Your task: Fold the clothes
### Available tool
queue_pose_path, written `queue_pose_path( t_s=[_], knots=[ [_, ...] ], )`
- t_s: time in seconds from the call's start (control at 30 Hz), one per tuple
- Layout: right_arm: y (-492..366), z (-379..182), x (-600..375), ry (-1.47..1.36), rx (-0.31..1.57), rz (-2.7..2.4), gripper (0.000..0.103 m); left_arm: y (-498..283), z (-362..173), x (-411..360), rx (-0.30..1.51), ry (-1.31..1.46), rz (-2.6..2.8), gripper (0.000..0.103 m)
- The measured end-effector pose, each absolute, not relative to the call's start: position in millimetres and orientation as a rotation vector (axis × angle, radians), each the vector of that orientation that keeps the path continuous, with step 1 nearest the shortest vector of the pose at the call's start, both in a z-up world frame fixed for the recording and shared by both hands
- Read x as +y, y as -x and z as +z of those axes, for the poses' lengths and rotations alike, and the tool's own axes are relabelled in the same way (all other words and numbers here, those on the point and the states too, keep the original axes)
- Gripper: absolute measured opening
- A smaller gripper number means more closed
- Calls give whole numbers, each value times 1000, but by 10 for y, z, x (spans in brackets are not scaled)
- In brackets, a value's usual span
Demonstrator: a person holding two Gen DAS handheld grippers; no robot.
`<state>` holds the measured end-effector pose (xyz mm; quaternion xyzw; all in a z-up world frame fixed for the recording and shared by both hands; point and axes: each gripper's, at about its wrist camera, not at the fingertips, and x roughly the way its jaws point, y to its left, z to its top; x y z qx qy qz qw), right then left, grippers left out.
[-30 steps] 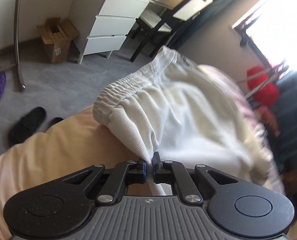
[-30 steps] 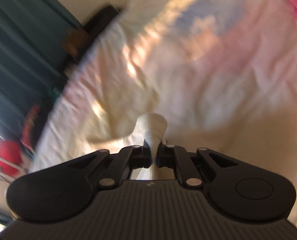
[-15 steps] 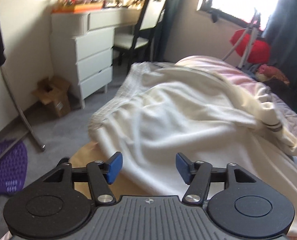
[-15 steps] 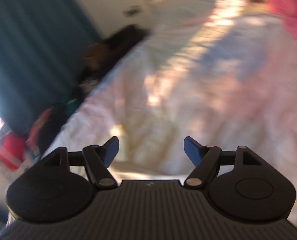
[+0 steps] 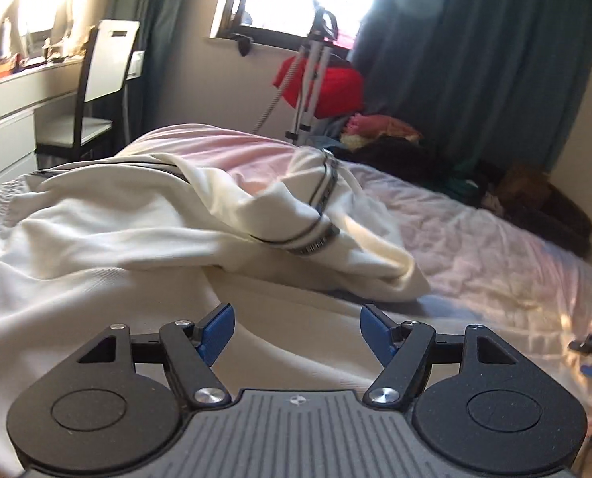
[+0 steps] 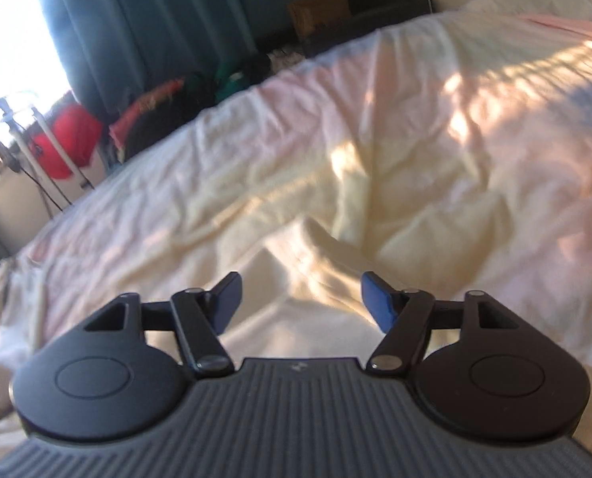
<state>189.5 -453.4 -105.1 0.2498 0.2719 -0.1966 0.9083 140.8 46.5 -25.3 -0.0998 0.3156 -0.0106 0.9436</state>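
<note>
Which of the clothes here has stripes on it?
The white garment lying on the bed in front of the left gripper: a dark striped band runs along it. The red clothes by the window look plain.

Right claw (image 6: 297,298) just opened, nothing gripped, above cream garment (image 6: 296,239) on bed (image 6: 475,91).

From the left gripper (image 5: 296,328), the white garment (image 5: 168,231) heaps up from nine to one o'clock, its striped fold (image 5: 321,215) the highest ridge; toward two o'clock the bed (image 5: 495,263) lies flat and open; dark clothes (image 5: 475,183) pile along its far edge; ahead of the right gripper (image 6: 297,298), rumpled bedding offers low, passable ground from ten to two o'clock.
</note>
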Motion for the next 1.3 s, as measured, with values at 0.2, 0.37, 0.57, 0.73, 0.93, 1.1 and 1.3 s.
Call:
queue_pose_path(
  t_s=[0.2, 0.37, 0.57, 0.73, 0.93, 1.1, 1.3],
  knots=[
    [-1996, -1200, -4570, -490, 611, -410, 66, -1498, -607, 350, 659, 158, -76, 71],
    [-2205, -1238, -4442, -342, 667, -451, 40, -1508, -753, 329, 661, 116, -98, 71],
    [-2159, -1088, -4414, -280, 582, -526, 11, -1491, -789, 357, 675, 115, -129, 71],
    [-1997, -1052, -4635, -289, 524, -720, 3, -1397, -730, 382, 654, 114, -126, 71],
    [-1866, -1264, -4856, -424, 588, -708, 5, -1343, -689, 322, 640, 108, -138, 71],
    [-1905, -1037, -4455, -405, 496, -516, 7, -1312, -668, 315, 632, 114, -132, 73],
    [-2208, -959, -3842, -589, 477, -73, 81, -1302, -634, 412, 642, 174, -127, 75]
  ],
)
